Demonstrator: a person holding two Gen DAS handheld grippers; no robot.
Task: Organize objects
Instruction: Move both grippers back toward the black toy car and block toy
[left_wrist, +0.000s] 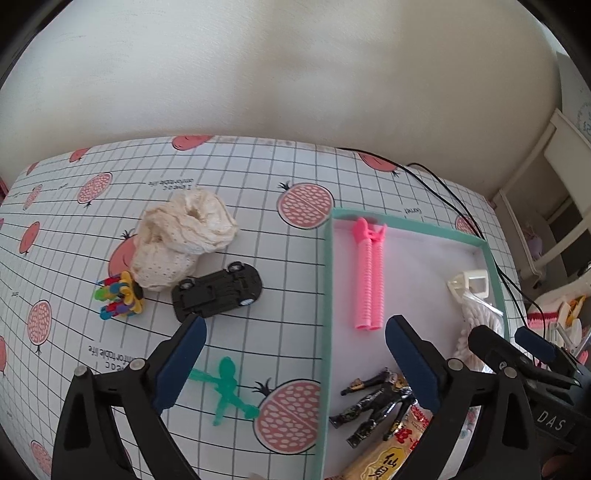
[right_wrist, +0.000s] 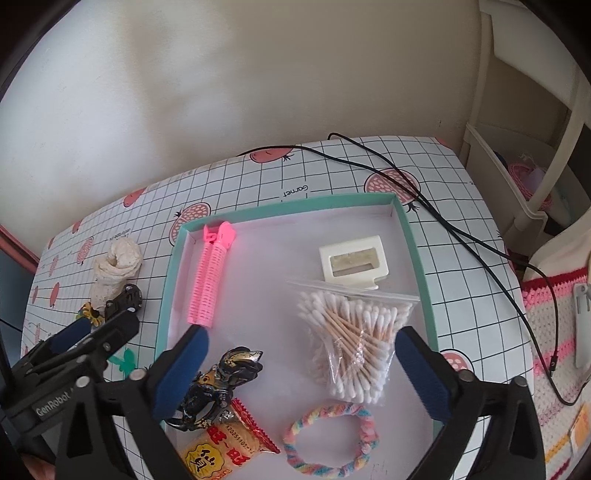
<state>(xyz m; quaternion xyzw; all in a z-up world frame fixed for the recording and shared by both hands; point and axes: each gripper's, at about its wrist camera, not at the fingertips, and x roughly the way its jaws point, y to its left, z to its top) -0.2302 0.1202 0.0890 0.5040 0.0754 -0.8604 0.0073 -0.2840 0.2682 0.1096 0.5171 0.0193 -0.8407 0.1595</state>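
— Tray (right_wrist: 413, 236) first: where does it sit, and what lies in it?

— It sits on the checked tablecloth (left_wrist: 258, 177), toward the right side. Inside lie a pink hair roller (right_wrist: 208, 280), a white clip (right_wrist: 354, 264), a bag of cotton swabs (right_wrist: 351, 339), a black figure (right_wrist: 218, 380), a snack packet (right_wrist: 225, 448) and a pastel hair tie (right_wrist: 328, 439).

— And outside the tray?

— A black toy car (left_wrist: 218, 290), a cream cloth bundle (left_wrist: 181, 240), a colourful toy (left_wrist: 120, 295) beside the bundle, and a green figure (left_wrist: 227, 387) lie on the cloth to the tray's left.

— The tools?

— The left gripper (left_wrist: 295, 332) hangs wide apart over the tray's left wall, holding nothing. The right gripper (right_wrist: 301, 343) is spread wide above the tray, also empty-handed.
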